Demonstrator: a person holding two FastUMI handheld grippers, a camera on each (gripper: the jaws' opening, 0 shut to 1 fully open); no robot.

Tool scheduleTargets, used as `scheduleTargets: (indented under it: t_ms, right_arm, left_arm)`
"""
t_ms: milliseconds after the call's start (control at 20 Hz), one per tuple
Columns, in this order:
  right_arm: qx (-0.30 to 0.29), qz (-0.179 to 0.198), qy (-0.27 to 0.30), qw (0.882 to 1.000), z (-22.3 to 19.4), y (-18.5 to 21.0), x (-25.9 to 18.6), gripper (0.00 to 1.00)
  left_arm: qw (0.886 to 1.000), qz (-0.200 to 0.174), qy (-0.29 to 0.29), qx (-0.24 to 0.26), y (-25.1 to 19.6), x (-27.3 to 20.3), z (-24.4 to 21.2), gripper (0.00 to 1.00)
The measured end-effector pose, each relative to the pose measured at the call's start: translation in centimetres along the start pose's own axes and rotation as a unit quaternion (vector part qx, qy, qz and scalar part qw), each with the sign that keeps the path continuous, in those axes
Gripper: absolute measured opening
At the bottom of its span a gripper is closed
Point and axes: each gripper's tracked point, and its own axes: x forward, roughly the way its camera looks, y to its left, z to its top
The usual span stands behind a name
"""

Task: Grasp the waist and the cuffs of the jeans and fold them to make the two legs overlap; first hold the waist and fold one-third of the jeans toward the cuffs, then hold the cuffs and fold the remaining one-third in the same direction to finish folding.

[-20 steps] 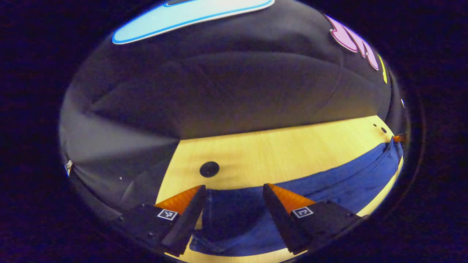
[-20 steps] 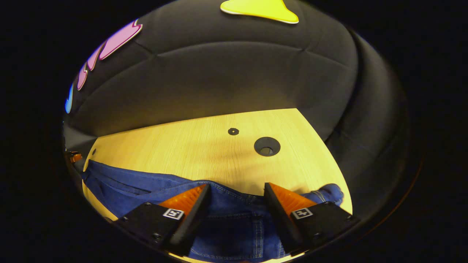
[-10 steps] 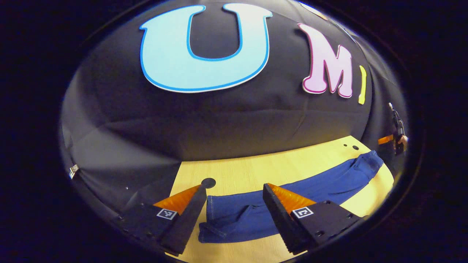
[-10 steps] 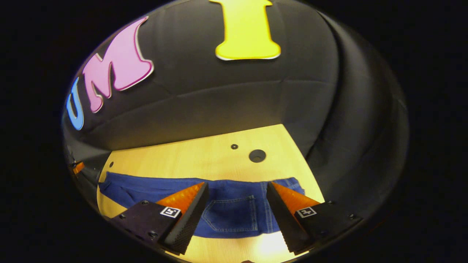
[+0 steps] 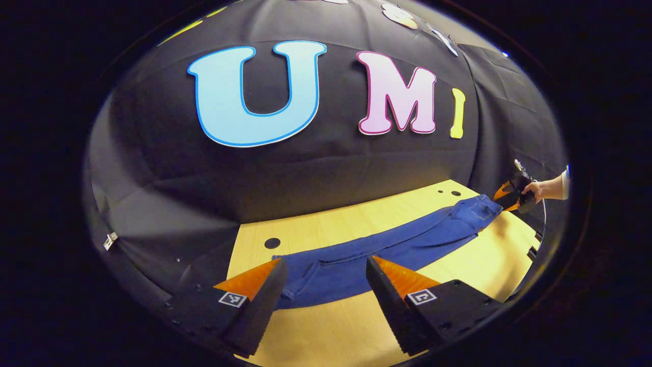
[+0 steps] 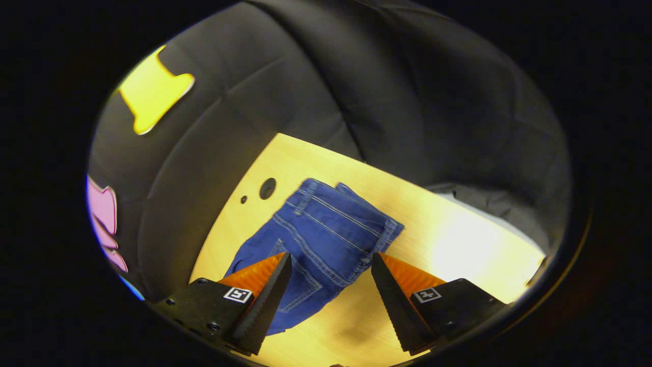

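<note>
With the jeans (image 5: 387,247) laid lengthwise across the surface (image 5: 458,270) and both the left gripper (image 5: 326,285) and right gripper (image 6: 331,280) held wide open and empty above them, only one waist layer could be caught.

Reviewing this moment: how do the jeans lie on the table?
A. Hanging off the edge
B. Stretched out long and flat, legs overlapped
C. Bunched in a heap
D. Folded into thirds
B: the jeans run flat across the table as one long strip.
</note>
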Motion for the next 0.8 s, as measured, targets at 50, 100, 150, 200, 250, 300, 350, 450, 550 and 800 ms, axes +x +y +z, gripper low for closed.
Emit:
scheduleTargets:
  t_ms: [50,100,150,200,250,300,350,450,550,800]
  right_arm:
    - [0.006,-0.014,0.001,1.000,-0.3,-0.6,0.8,0.98]
    - [0.006,-0.030,0.003,1.000,-0.4,-1.6,1.5,0.98]
    - [0.015,-0.028,-0.007,0.999,0.3,-1.6,1.8,0.98]
    - [0.032,-0.025,-0.023,0.999,1.5,-1.4,2.0,0.97]
    - [0.048,-0.023,-0.027,0.998,2.2,-1.4,2.4,0.96]
    - [0.062,-0.016,-0.038,0.997,2.7,-1.3,2.5,0.96]
    - [0.069,-0.011,-0.044,0.997,3.0,-1.2,2.5,0.95]
    - [0.070,-0.017,-0.046,0.996,2.9,-1.5,3.3,0.77]
    - [0.075,-0.013,-0.043,0.996,2.7,-1.3,3.9,0.48]
    - [0.047,0.020,-0.094,0.994,4.8,1.0,1.7,0.13]
  left_arm:
    - [1.000,0.001,0.004,-0.005,-0.3,0.0,-0.3,0.98]
    - [1.000,0.003,0.009,-0.008,-0.5,0.1,-0.7,0.98]
    - [1.000,0.005,0.013,-0.008,-0.6,0.2,-0.8,0.98]
    - [1.000,0.008,0.015,-0.008,-0.6,0.4,-1.0,0.98]
    - [1.000,0.008,0.017,-0.009,-0.7,0.6,-1.1,0.98]
    - [1.000,0.008,0.019,-0.013,-1.0,0.7,-1.3,0.98]
    - [1.000,0.009,0.020,-0.017,-1.2,1.0,-1.4,0.98]
    - [0.999,0.010,0.027,-0.026,-1.4,1.4,-1.9,0.98]
    - [0.999,0.013,0.034,-0.031,-1.5,1.8,-2.5,0.98]
    - [0.999,0.009,0.037,-0.023,-1.5,1.7,-2.9,0.98]
